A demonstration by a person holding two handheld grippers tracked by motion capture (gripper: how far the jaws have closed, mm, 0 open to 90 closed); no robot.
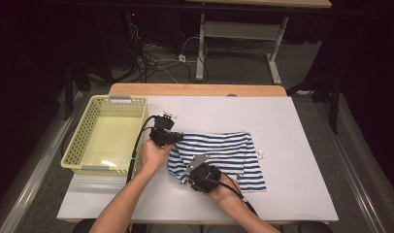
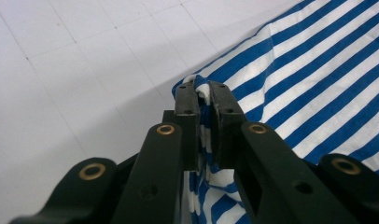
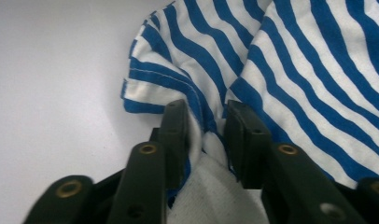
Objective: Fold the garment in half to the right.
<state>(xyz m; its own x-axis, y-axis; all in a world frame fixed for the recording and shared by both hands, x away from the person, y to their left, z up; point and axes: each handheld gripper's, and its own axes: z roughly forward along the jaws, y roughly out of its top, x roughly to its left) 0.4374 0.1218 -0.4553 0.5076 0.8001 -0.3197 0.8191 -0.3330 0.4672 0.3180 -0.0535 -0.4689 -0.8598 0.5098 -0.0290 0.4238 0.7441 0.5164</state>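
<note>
One striped cloth (image 1: 219, 153) is seen at mid-frame on the table (image 1: 282, 121), and one empty basket (image 1: 83, 141) at the left. Two hand-held grippers are counted: the left hand-held gripper (image 2: 204, 100) is clamped on the cloth's edge, and the right hand-held gripper (image 3: 204, 119) is pinched on a bunched corner. The fabric between the jaws is hidden.
</note>
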